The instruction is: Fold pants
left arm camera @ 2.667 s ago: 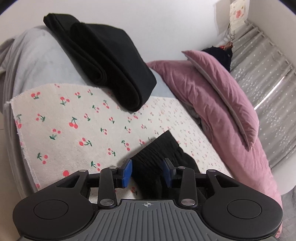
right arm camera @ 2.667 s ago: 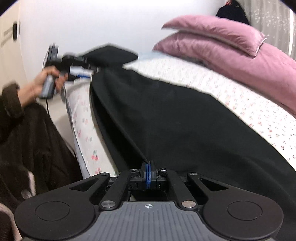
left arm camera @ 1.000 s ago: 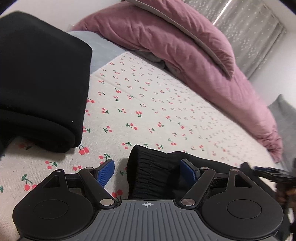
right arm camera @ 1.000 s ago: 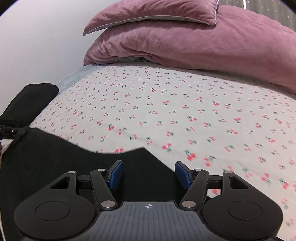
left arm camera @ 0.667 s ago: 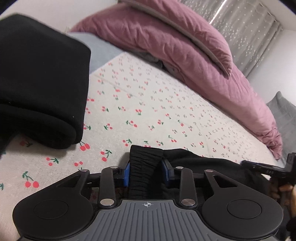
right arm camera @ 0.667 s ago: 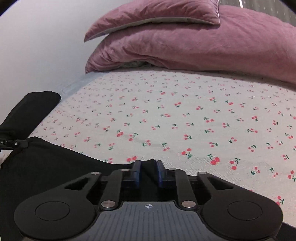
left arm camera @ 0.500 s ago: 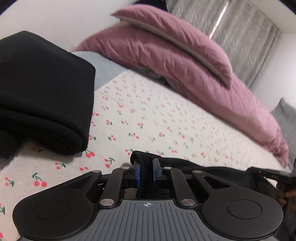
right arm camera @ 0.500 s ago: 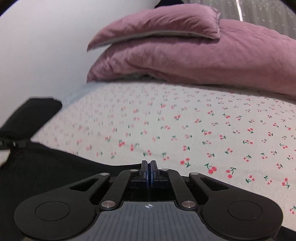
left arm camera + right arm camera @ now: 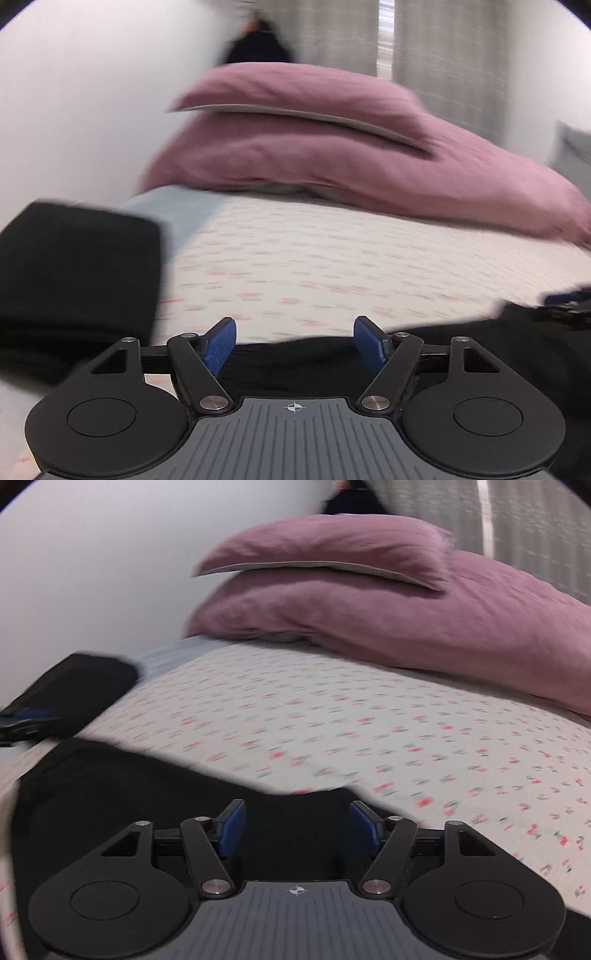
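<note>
Both tongs opening, nothing pinched; black pants (image 9: 155, 797) on cherry-print sheet (image 9: 369, 716), mauve pillow (image 9: 303, 92).

Showing black pants (image 9: 155, 794) lying on a white bedspread (image 9: 369, 716) dotted with small red cherries and green stems. Showing mauve-pink pillow (image 9: 295, 92) resting on a mauve-pink duvet (image 9: 332, 158), the pillow edged in pale grey. Showing a black folded garment (image 9: 74, 266) beside a pale blue-grey sheet (image 9: 177, 210). Wearing bright blue pads on black fingers, both left gripper (image 9: 294, 343) and right gripper (image 9: 297, 825). Hanging grey, speckled curtains (image 9: 535, 528); standing white, the wall (image 9: 92, 110).
</note>
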A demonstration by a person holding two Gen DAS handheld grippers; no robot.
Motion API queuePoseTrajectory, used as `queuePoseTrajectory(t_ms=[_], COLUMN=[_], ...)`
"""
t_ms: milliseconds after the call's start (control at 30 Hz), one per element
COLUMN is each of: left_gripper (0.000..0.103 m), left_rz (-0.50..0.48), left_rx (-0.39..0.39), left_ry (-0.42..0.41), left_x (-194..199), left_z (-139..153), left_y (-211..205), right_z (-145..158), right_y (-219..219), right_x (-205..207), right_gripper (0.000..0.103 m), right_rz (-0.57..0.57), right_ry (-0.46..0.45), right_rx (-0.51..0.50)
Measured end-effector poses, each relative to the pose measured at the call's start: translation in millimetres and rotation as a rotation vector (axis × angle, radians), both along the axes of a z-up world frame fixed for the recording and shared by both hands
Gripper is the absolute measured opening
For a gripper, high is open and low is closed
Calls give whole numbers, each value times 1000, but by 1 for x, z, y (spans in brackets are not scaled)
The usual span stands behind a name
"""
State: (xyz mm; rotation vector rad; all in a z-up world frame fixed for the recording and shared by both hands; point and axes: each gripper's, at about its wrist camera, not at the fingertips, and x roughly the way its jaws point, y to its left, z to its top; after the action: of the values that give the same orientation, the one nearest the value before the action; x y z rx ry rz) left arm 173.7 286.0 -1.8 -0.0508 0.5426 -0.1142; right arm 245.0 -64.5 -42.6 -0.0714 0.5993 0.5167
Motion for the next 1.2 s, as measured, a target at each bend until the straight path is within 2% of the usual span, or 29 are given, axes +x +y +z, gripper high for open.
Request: queuePoseTrajectory(t_ms=[133, 233, 333, 400, 467, 600, 667, 733, 800, 867, 933, 1067, 1167, 1200], left_gripper=[74, 75, 75, 76, 82, 90, 90, 89, 89, 89, 89, 89, 89, 92], left_rz=[-189, -306, -404, -415, -402, -325, -315, -277, -279, -328, -388, -535, -548, -544], left_rx=[56, 125, 231, 307, 308, 350, 377, 400, 367, 276, 219, 207, 227, 222], left_ry=[44, 44, 85, 114, 103, 189, 235, 234, 196, 169, 145, 134, 210, 203], left_x=[-11, -24, -35, -40, -48, -53, -54, -56, -61, -66, -68, -70, -65, -66], left_z=[-3, -16, -40, -55, -58, -51, -43, -33, -21, -11, -7, -20, -45, -51], left_y=[-51, -76, -96, -96, -83, -56, -48, -49, -58, -75, -98, -147, -162, -159], right_z=[0, -9, -31, -40, -40, -35, -30, -24, -18, -18, -24, -40, -39, -38], right_y=[21, 33, 38, 31, 18, -14, -29, -42, -56, -70, -81, -99, -120, -128], right_x=[-47, -75, -90, -99, -106, -123, -130, -134, -135, -128, -125, -134, -145, -148], right_gripper=[66, 70, 71, 74, 76, 81, 80, 80, 82, 82, 81, 83, 85, 85], right_rz=[153, 250, 284, 277, 262, 238, 218, 173, 111, 39, -7, -17, -29, -38], right_ry=[16, 23, 30, 12, 22, 46, 50, 34, 8, 31, 61, 86, 90, 95], right_rx=[-42, -90, -206, -224, -215, -252, -268, -268, -233, -188, -174, -213, -184, -176])
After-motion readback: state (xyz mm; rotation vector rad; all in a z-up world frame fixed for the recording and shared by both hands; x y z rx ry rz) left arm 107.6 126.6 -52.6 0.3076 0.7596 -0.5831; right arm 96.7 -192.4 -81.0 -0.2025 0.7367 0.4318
